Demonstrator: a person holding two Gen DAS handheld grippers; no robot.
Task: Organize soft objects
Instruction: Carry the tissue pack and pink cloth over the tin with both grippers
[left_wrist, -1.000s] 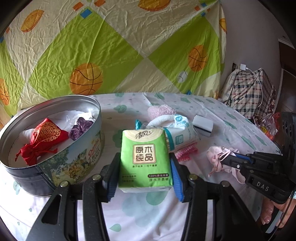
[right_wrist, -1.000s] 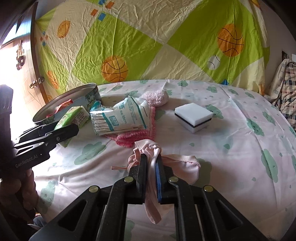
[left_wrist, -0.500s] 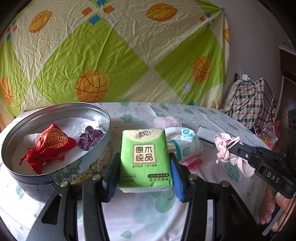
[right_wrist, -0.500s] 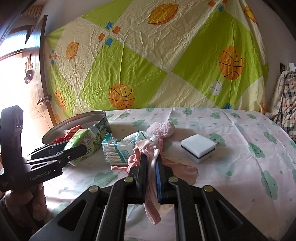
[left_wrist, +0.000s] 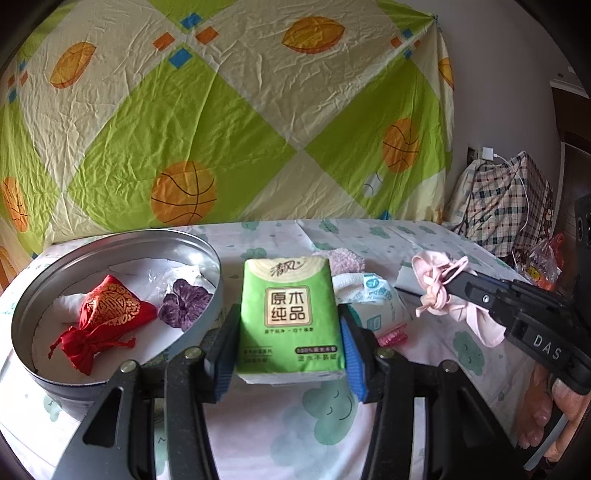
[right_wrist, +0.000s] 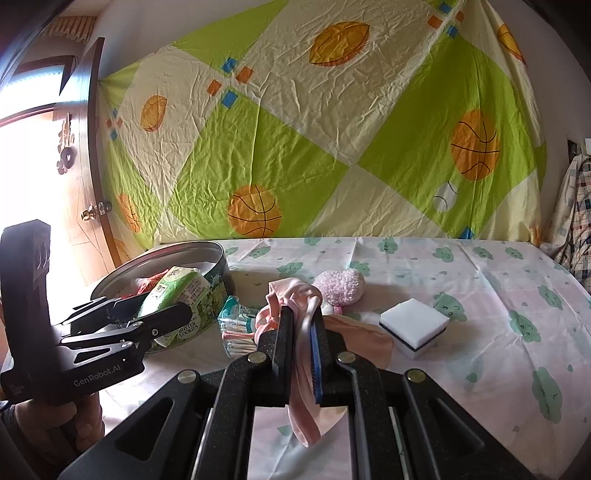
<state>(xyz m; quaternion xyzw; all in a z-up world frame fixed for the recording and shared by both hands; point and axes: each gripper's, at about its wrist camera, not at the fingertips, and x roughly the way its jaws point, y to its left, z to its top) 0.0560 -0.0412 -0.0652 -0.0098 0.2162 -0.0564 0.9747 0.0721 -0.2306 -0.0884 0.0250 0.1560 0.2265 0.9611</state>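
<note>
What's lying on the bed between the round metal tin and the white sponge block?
In the right wrist view, between round metal tin and white sponge block: clear cotton swab pack and fluffy pink puff.

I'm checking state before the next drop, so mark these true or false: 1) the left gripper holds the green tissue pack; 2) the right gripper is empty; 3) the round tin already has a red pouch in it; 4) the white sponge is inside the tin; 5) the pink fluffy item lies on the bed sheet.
1) True. The left gripper is clamped on the green tissue pack, with a pad on each side.
2) False. The right gripper is shut on a pink cloth, which hangs down between the fingers.
3) True. The red pouch lies in the round tin, beside a purple item.
4) False. The white sponge sits on the bed sheet, away from the tin.
5) True. The pink fluffy item rests on the sheet.
</note>
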